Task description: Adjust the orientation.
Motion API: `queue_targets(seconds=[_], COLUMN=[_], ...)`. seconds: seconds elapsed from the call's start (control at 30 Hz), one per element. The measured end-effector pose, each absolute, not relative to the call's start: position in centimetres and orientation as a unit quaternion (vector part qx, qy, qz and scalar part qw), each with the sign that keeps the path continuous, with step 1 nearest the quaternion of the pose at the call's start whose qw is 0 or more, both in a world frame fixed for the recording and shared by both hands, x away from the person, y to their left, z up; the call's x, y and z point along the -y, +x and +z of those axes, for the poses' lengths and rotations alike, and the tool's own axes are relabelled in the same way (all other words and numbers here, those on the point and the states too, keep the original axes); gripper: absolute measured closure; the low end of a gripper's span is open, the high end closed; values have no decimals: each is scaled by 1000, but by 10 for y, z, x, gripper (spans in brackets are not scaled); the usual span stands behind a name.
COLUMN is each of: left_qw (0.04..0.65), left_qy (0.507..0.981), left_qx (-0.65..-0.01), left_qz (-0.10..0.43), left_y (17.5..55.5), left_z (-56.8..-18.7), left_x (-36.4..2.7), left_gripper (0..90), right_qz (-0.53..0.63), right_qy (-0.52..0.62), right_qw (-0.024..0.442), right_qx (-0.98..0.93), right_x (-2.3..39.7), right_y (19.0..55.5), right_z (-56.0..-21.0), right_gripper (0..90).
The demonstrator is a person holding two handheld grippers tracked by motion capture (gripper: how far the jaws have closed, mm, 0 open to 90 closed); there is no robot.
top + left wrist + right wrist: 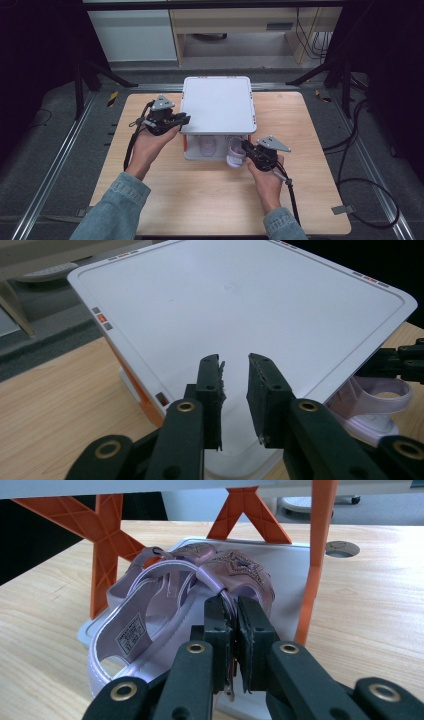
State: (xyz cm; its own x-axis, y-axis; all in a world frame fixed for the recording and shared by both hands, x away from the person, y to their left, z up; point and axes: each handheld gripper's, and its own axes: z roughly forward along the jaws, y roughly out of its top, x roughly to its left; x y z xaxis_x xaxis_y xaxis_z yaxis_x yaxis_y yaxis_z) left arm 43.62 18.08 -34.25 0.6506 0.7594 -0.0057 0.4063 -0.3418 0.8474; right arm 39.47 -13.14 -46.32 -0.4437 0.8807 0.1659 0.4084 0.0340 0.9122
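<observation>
On my left, the left tongs (181, 120) sit in my left hand (150, 145) at the left edge of the white rack's top shelf (217, 104). In the left gripper view I see their jaws nearly together with a narrow gap between them and nothing in it; they hover over the near corner of the shelf without touching it. I call them released and empty.

Just right of these tongs, under the shelf, orange legs (107, 530) carry it over the lower white tray (295, 565), which rests on the wooden worktop (200, 195). Another sandal (207, 145) lies there, to the left of my right tongs.

Further right, the right tongs (246, 147) in my right hand (265, 182) are clenched on the strap of the lilac sandal (150, 625). In the right gripper view the strap (212, 577) runs between the pads, pinched tight. The sandal lies directly ahead of these tongs, at the front edge of the lower tray, its sole partly past the tray's rim, its insole label facing up.
</observation>
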Motion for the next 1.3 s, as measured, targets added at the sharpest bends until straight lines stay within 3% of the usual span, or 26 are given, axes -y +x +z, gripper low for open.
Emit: queue_targets(seconds=[0.17, 0.57, 1.3], left_qw=[437, 429, 429], left_qy=[800, 801, 796], left_qx=[-362, -370, -382], left_qz=[197, 192, 193], left_y=[441, 451, 455], left_z=[-345, -356, -358], left_x=[-171, -159, -156], left_gripper=[810, 816, 818], right_qz=[507, 503, 511], right_qy=[477, 487, 501], right_qw=[244, 258, 242], right_qx=[-675, -666, -655], right_x=[126, 113, 107], right_y=[399, 411, 418], right_z=[-467, -482, -493], right_gripper=[842, 842, 838])
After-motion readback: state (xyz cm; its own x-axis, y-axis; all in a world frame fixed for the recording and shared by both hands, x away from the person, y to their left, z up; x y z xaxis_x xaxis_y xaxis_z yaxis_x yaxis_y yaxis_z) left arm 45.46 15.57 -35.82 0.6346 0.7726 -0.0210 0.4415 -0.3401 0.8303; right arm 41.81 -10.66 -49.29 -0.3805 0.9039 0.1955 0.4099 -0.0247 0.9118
